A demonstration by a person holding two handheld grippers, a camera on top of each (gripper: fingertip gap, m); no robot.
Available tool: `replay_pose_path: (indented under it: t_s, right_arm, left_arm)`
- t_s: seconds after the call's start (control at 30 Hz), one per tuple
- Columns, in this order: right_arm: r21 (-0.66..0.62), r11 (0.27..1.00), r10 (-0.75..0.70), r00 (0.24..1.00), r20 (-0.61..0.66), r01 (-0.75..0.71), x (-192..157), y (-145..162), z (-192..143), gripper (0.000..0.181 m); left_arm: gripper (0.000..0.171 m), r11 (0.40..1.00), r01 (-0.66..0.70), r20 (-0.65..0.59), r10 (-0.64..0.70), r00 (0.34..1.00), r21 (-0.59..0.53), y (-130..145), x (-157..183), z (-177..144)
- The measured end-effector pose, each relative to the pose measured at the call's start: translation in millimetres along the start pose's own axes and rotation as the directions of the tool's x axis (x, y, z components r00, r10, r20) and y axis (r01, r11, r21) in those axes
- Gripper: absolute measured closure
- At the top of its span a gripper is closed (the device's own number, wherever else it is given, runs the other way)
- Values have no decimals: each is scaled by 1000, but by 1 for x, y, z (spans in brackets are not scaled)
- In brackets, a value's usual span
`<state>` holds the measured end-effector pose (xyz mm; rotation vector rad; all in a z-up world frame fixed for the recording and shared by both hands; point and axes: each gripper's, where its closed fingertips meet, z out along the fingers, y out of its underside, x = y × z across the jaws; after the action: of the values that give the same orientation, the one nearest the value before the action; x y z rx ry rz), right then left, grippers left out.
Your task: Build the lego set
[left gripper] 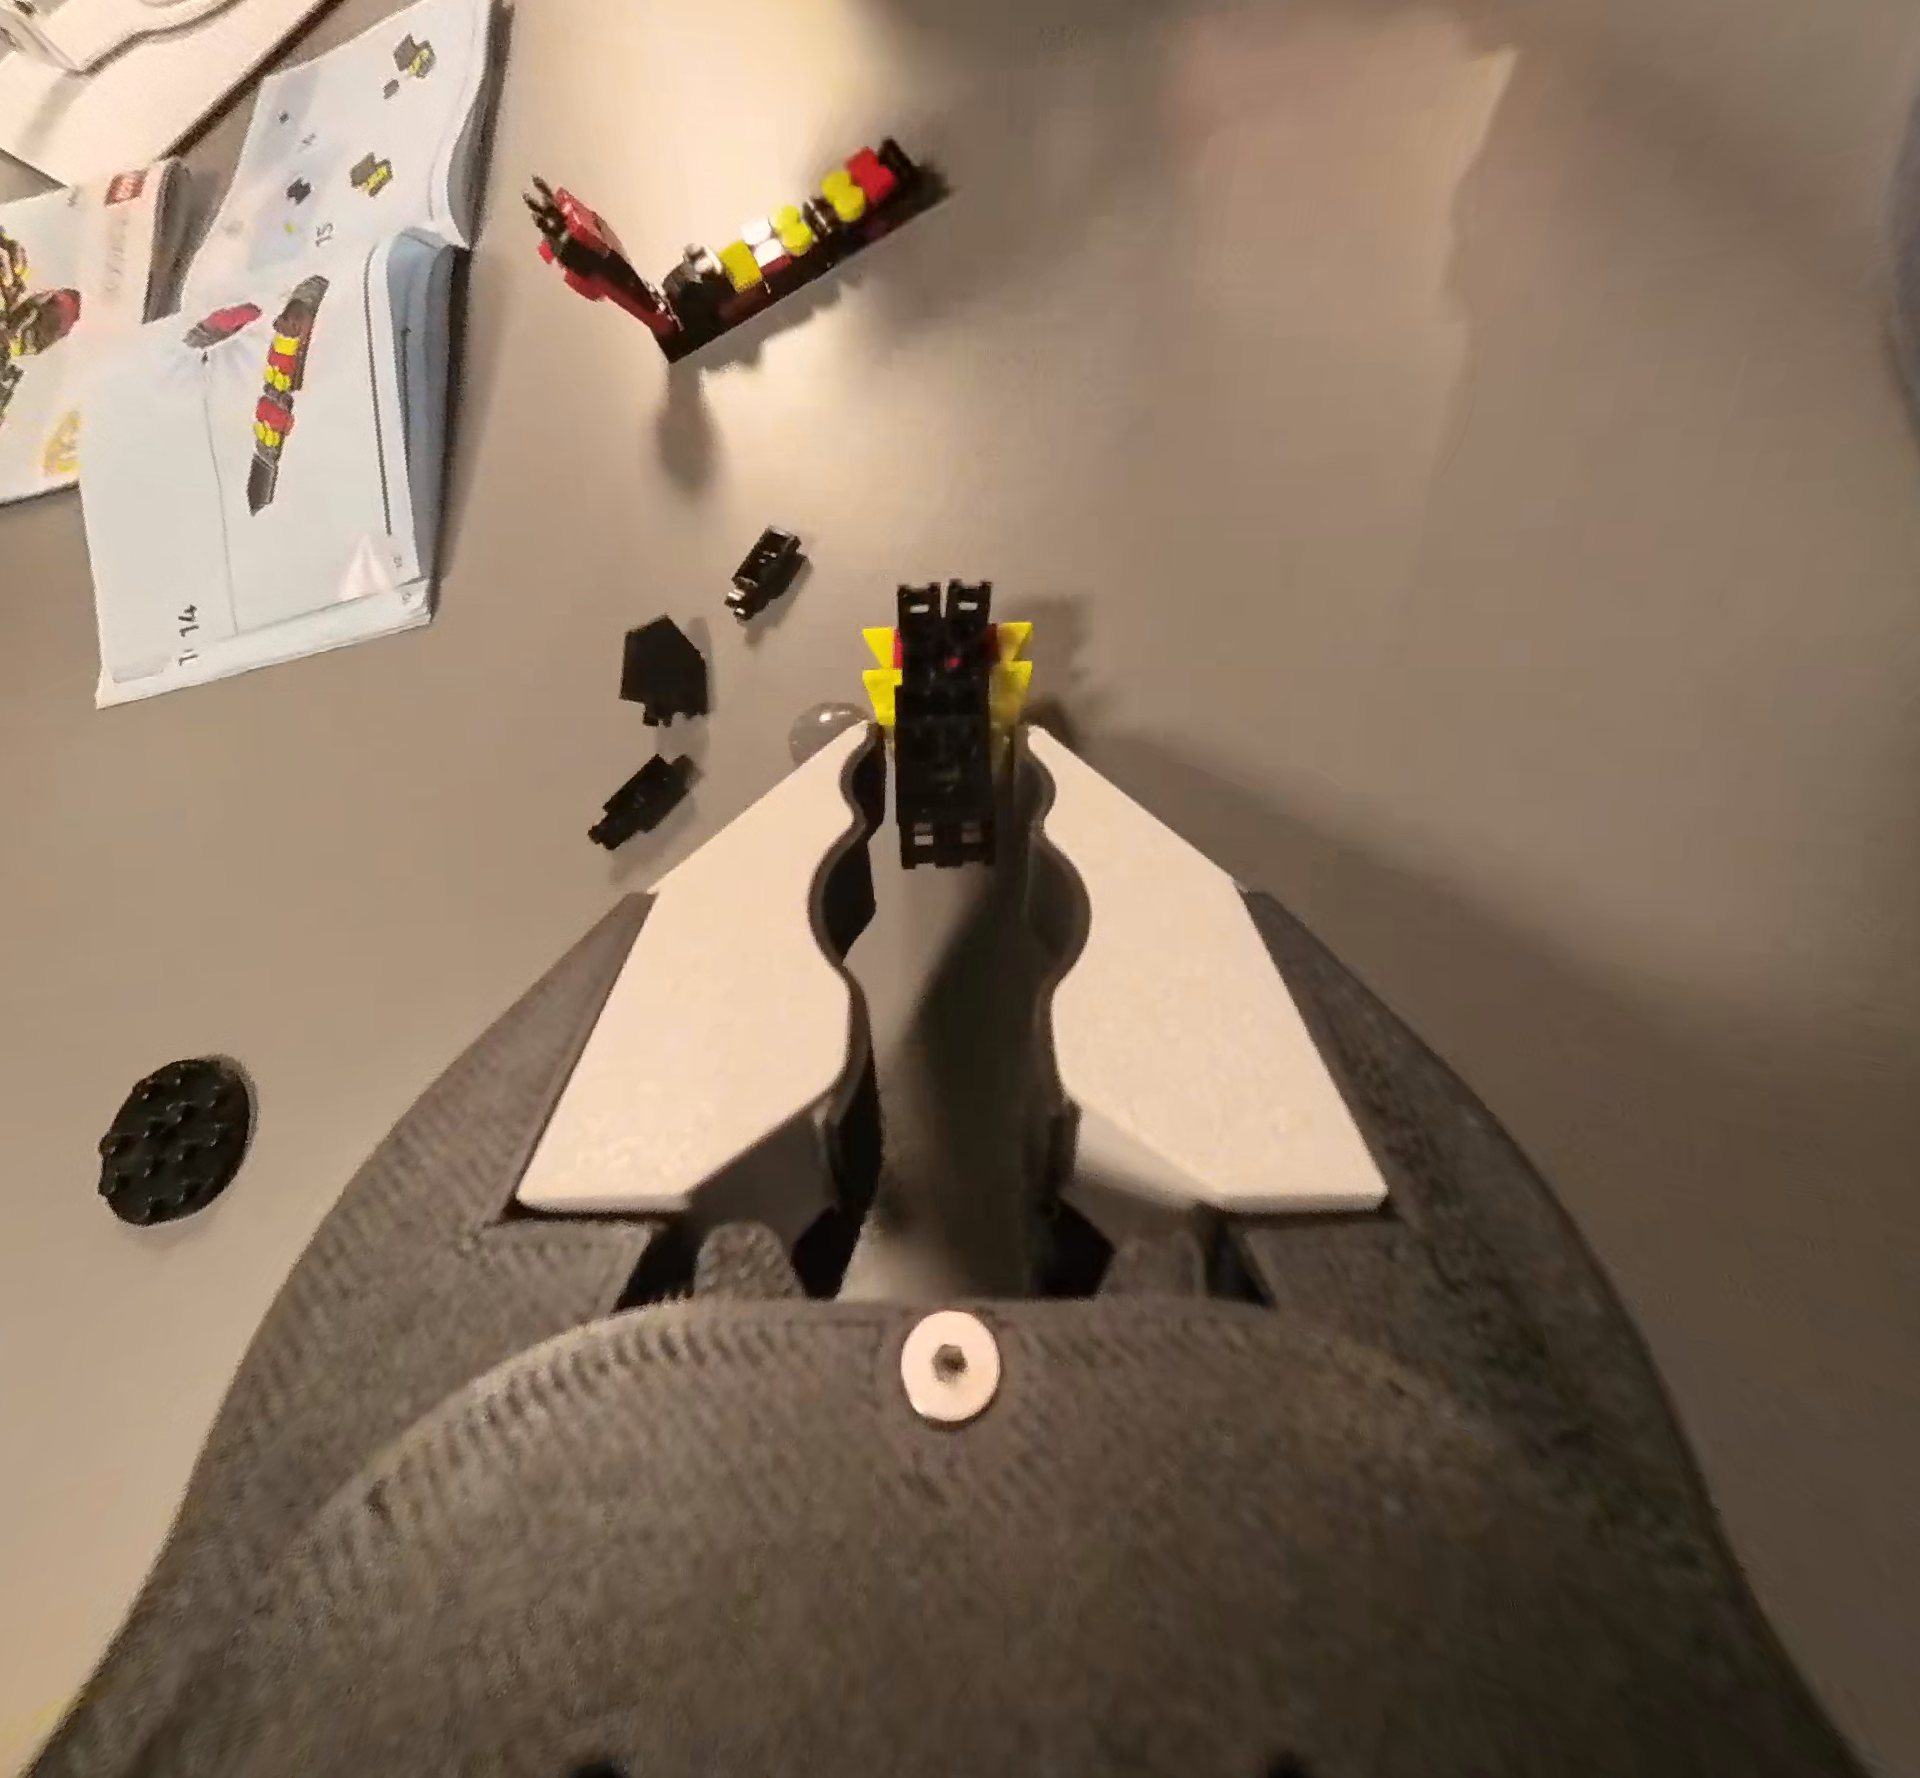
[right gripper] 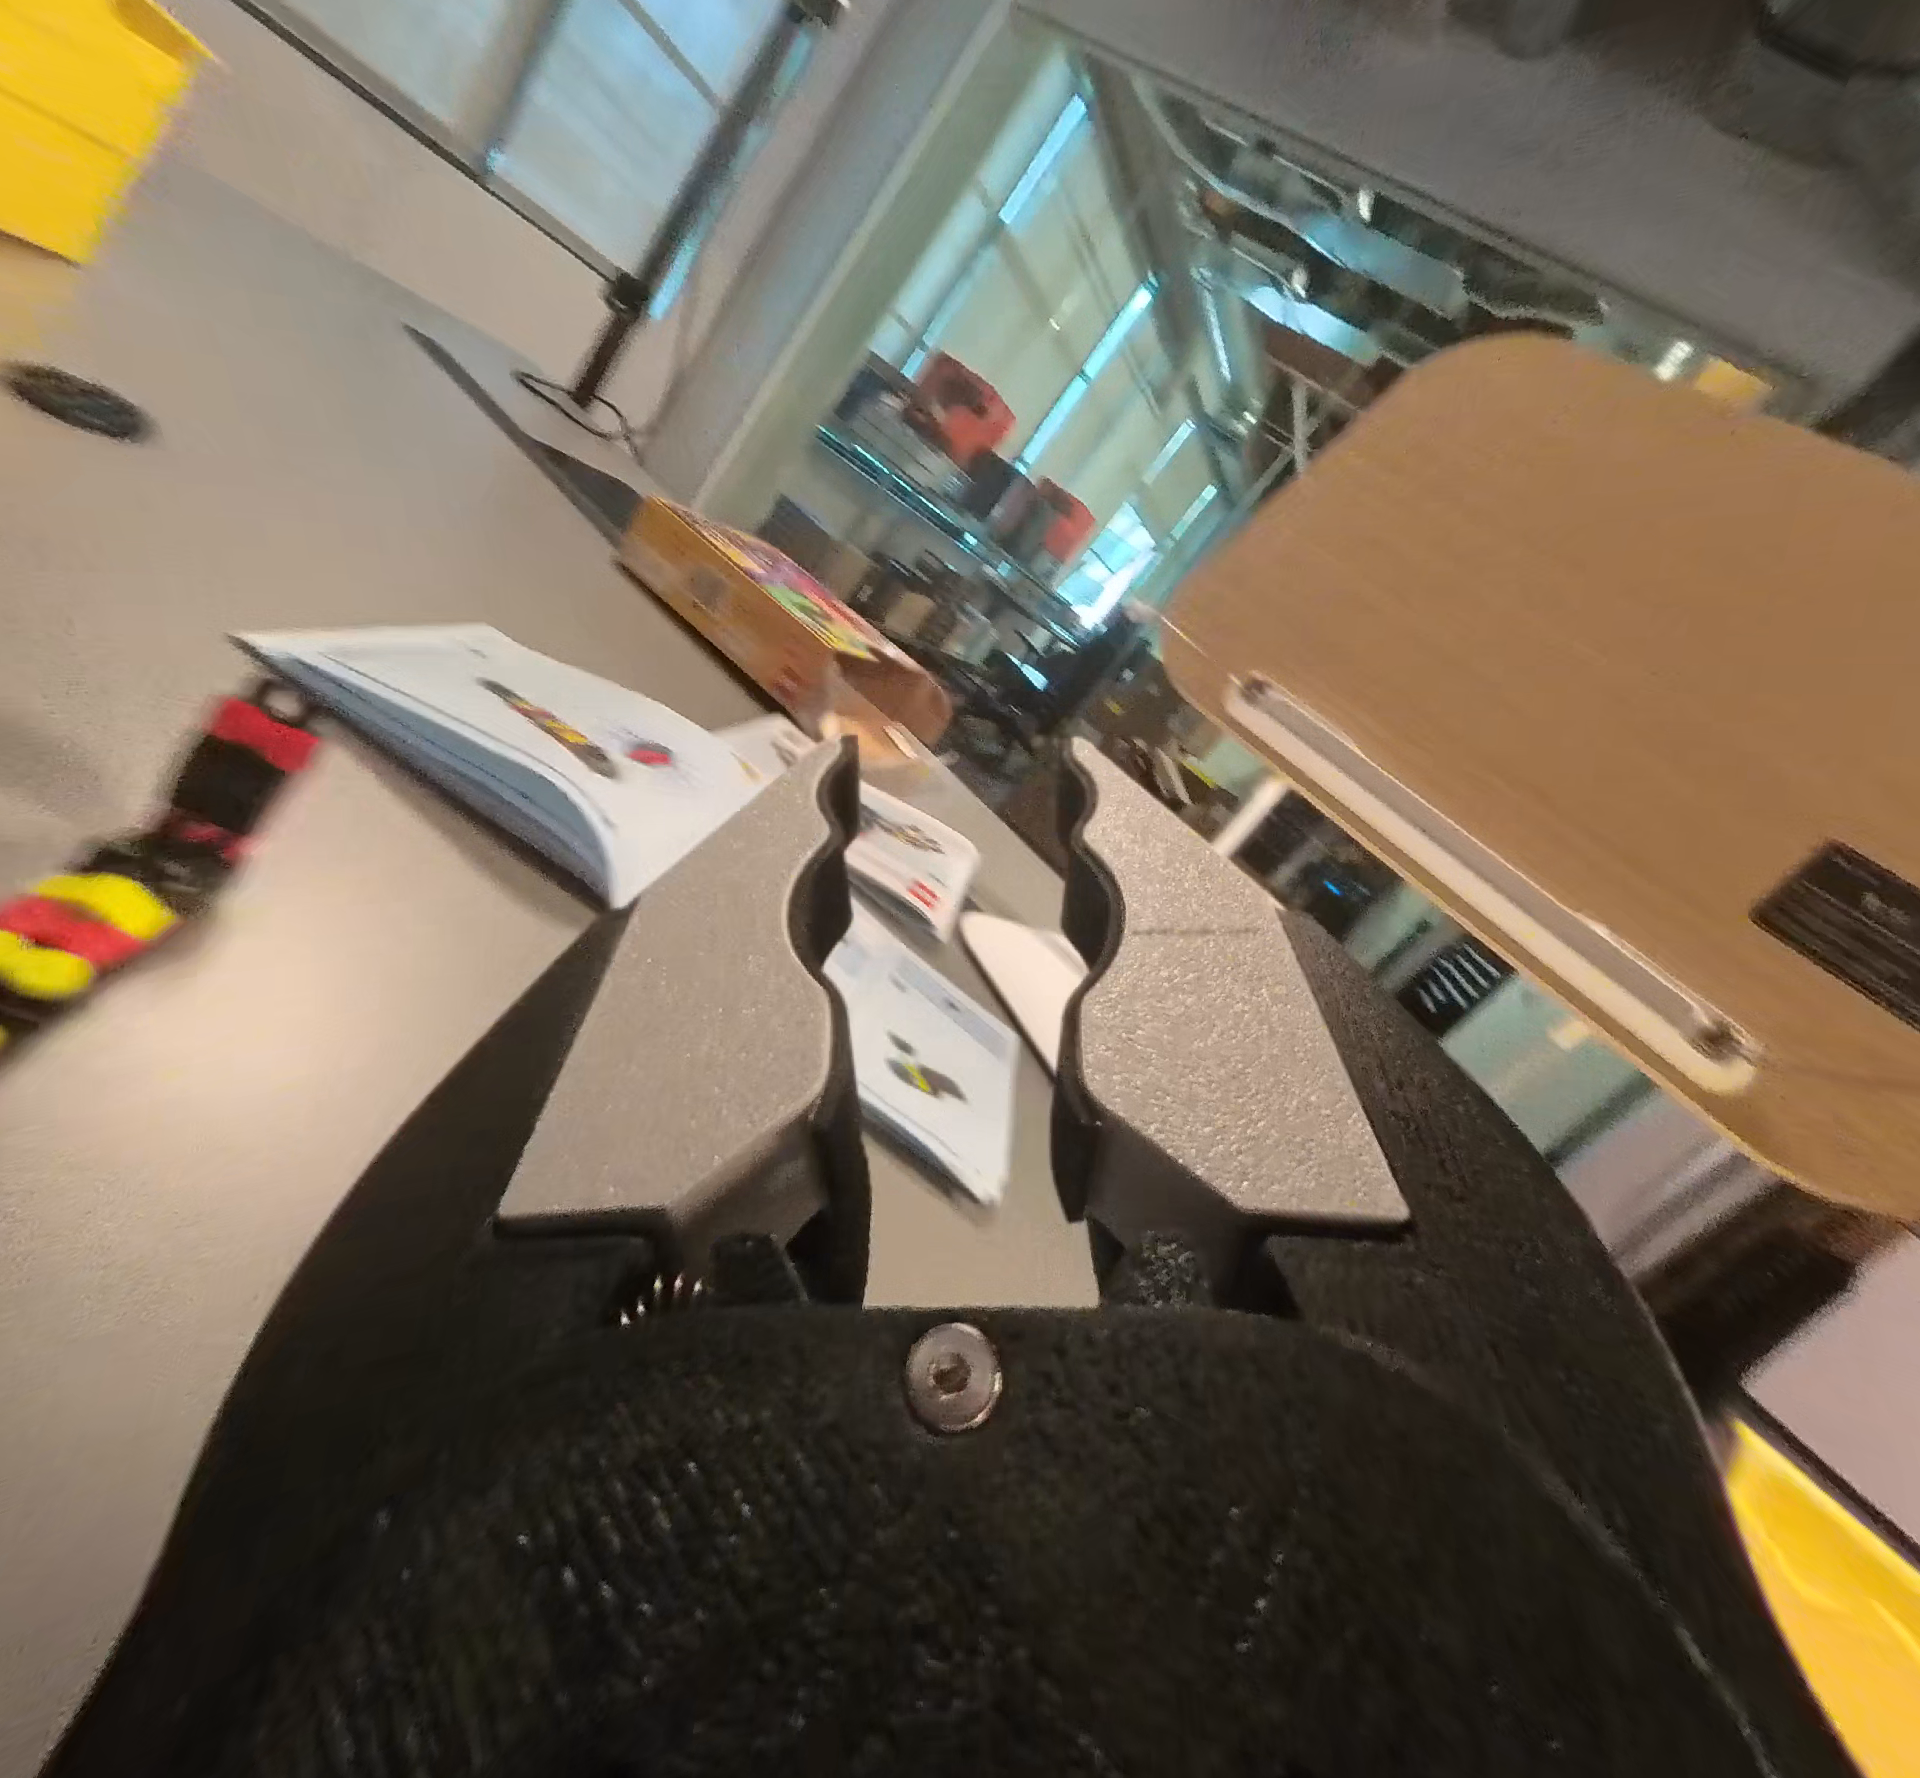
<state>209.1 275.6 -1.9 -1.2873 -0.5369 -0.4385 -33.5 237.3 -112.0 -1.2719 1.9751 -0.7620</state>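
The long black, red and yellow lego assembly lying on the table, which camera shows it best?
The left wrist view: the long lego assembly lies whole and fairly sharp on the grey table, beyond the left tongs. The right wrist view catches only one blurred end at its left edge.

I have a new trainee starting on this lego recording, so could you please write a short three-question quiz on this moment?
1. True or false: the left gripper holds a black and yellow lego assembly.
2. What shape is the black plate lying apart at the left?
3. The right gripper is: A) open and empty, B) shut on a brick.

Key: 1 true; 2 round; 3 A.
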Motion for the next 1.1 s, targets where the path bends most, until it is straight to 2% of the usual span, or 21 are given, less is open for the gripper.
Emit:
replay_pose_path:
  t_s: [0.1,0.2,0.4,0.47,0.57,0.7,0.8,1.1]
  right_arm:
    - [-72,997,-20,998,-57,16,24,27,2,148]
    - [-110,993,23,996,-90,-33,42,44,8,150]
    - [-286,929,233,972,-42,-235,51,82,24,156]
    - [-390,850,375,927,-21,-353,45,97,26,157]
    - [-530,639,631,774,-54,-558,30,116,23,148]
    - [-516,403,810,557,-183,-755,31,127,16,145]
    - [-543,232,874,418,-249,-807,21,138,8,144]
    - [-550,191,881,389,-269,-813,17,139,7,158]
  left_arm:
    - [149,1000,18,-15,-18,1000,-4,1,0,0]
    - [148,999,36,-22,-36,999,-10,1,-1,1]
    - [148,997,68,-39,-69,997,-19,3,-1,2]
    - [148,997,72,-40,-73,997,-21,3,-1,2]
    - [148,997,71,-36,-72,997,-20,3,-2,2]
    - [148,998,67,-33,-68,997,-19,2,-2,2]
    - [148,998,66,-32,-67,997,-19,2,-1,1]
    - [148,998,65,-32,-66,997,-19,2,-1,1]
